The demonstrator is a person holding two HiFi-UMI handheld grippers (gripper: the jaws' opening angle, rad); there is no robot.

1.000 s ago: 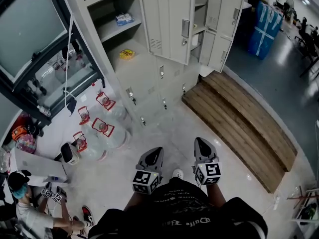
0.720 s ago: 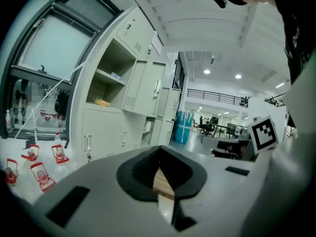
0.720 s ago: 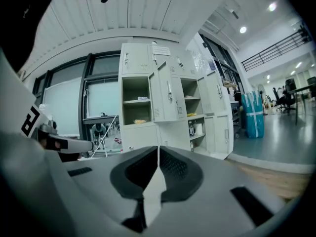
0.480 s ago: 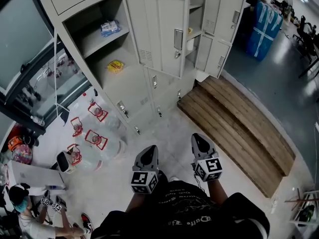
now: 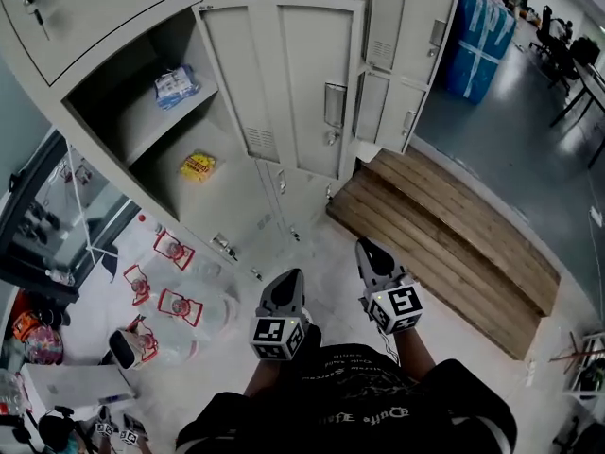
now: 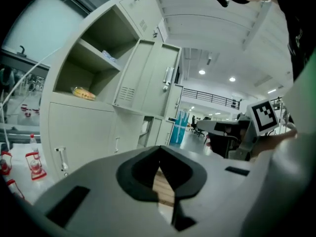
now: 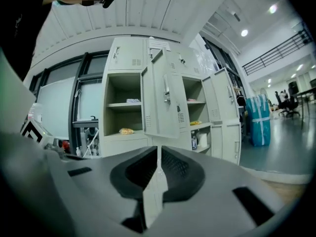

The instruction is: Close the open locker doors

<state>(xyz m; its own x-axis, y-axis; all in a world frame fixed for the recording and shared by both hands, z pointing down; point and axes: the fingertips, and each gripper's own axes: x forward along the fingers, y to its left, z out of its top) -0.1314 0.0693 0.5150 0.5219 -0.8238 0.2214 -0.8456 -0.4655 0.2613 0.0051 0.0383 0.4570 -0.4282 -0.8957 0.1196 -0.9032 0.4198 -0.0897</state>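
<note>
A grey locker bank (image 5: pixel 104 17) stands ahead of me. Its tall middle door (image 5: pixel 302 83) hangs wide open beside a compartment holding a yellow packet (image 5: pixel 198 165) and a blue-white packet (image 5: pixel 176 85). Further right, an upper door (image 5: pixel 416 22) and a lower door (image 5: pixel 389 112) are also open. My left gripper (image 5: pixel 282 293) and right gripper (image 5: pixel 371 256) are held low over the floor, well short of the lockers, both shut and empty. The middle door (image 7: pixel 165 102) shows in the right gripper view beyond the shut right gripper (image 7: pixel 158 149). In the left gripper view the same door (image 6: pixel 148 80) rises above the left gripper (image 6: pixel 159 149).
A low wooden platform (image 5: pixel 454 244) lies on the floor to the right of the lockers. Several large water bottles (image 5: pixel 180 305) with red handles stand at the left by a glass wall. A blue wrapped stack (image 5: pixel 482 41) stands at the far right.
The lockers have come nearer and slid left and down in the head view. Both grippers stay shut and sit slightly further forward.
</note>
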